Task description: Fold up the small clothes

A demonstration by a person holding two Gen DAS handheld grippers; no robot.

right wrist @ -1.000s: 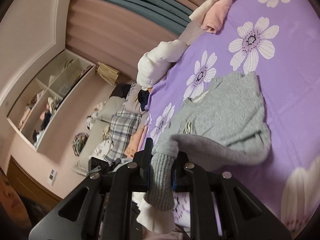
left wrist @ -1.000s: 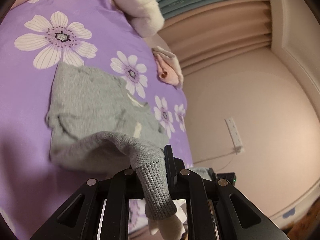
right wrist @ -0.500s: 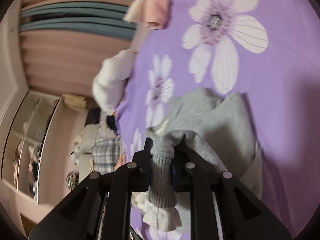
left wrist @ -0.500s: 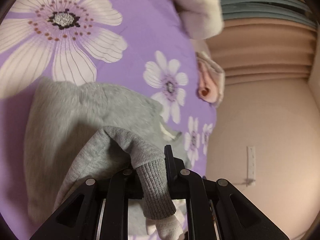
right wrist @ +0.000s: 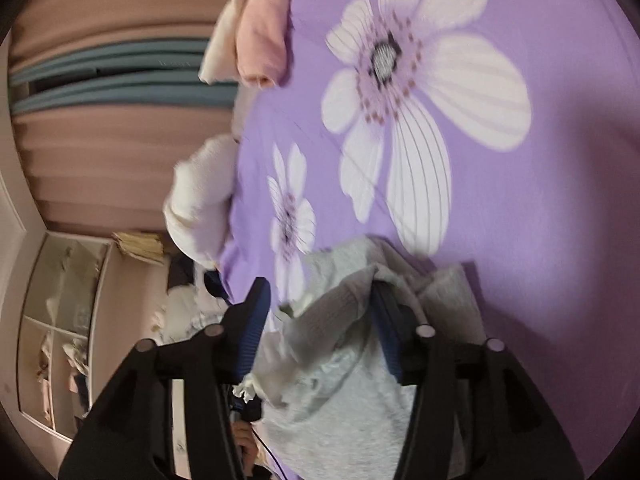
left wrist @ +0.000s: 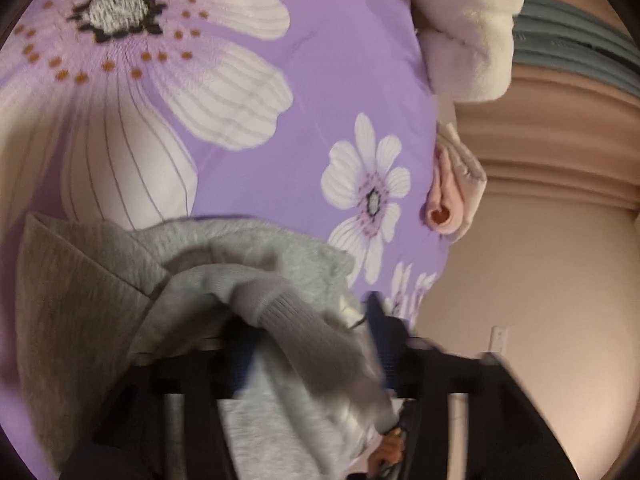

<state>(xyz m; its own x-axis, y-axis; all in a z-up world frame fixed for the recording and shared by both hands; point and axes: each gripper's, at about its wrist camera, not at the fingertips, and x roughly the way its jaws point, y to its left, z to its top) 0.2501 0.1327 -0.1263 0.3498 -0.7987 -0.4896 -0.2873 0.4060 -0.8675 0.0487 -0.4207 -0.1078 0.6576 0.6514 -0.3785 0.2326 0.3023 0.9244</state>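
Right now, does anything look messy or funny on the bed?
Yes. The grey sweater is bunched in a lump, its cuffs draped loosely between the open fingers of each hand-held gripper, not lying flat. The pink folded clothes look tidy.

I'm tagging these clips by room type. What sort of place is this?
Most likely a bedroom. A purple floral bedsheet is the work surface, pleated curtains hang beyond it, and open wall shelves hold clutter. Folded pink clothes and a grey sweater lie on the sheet.
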